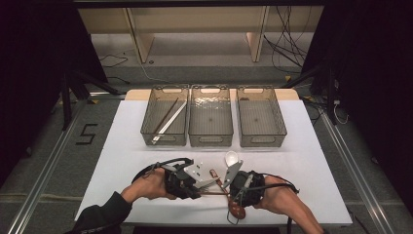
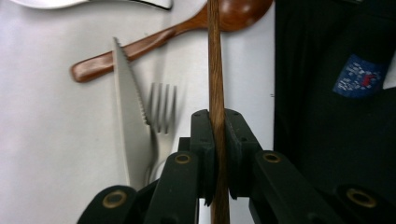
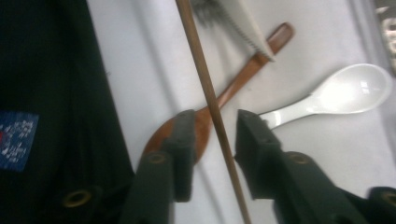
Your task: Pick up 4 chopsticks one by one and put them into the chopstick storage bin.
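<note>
My left gripper (image 2: 215, 116) is shut on a brown wooden chopstick (image 2: 215, 70), which runs straight up between its pads. In the right gripper view the same chopstick (image 3: 205, 84) passes through my right gripper (image 3: 214, 121), whose jaws stand apart with a gap on each side. From above, the left gripper (image 1: 198, 189) and right gripper (image 1: 230, 190) face each other near the table's front edge, the chopstick (image 1: 214, 193) spanning them. Under it lie a serrated knife (image 2: 126, 116), a fork (image 2: 161, 107), a wooden spoon (image 2: 154, 42) and a white spoon (image 3: 345, 91).
Three clear bins stand in a row at the back of the white table (image 1: 311, 161). The left bin (image 1: 146, 129) holds a dark chopstick and a pale utensil. The middle bin (image 1: 210, 141) and right bin (image 1: 282, 129) look bare. Dark floor lies past the front edge.
</note>
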Demonstrator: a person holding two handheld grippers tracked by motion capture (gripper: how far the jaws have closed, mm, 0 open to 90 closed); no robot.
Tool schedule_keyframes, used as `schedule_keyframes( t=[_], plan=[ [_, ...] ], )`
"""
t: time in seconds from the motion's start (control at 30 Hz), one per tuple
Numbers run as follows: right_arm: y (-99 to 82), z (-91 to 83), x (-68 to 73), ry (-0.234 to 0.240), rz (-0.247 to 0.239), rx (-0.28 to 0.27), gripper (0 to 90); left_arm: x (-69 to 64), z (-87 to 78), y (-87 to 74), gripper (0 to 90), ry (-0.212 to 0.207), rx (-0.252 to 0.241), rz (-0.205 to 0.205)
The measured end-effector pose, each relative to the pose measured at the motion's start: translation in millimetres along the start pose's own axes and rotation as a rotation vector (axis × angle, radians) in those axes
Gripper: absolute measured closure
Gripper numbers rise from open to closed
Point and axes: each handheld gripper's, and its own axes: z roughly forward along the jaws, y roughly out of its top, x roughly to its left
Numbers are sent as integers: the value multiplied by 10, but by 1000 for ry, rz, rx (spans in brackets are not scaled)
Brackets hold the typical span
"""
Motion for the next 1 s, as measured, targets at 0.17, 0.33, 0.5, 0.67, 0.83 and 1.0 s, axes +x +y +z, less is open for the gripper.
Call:
schedule_keyframes(
  t=[0.17,0.33,0.5,0.67,0.83,1.0],
  plan=[
    [-40,-77,-74,-6,114,-89,535,92,-103,-51,829,57,-33,-87],
    [-95,-144,-136,-22,195,-179,441,190,-225,-109,829,110,-79,-166],
    [-179,-118,-188,-50,306,-205,378,281,-341,-161,829,172,-131,-253],
    [-281,-37,-238,-50,394,-199,341,378,-461,-228,829,249,-188,-334],
    [-334,30,-264,-56,435,-180,318,474,-568,-300,829,297,-235,-386],
    [-350,47,-266,-51,438,-175,316,565,-644,-391,829,330,-253,-429]
  ],
)
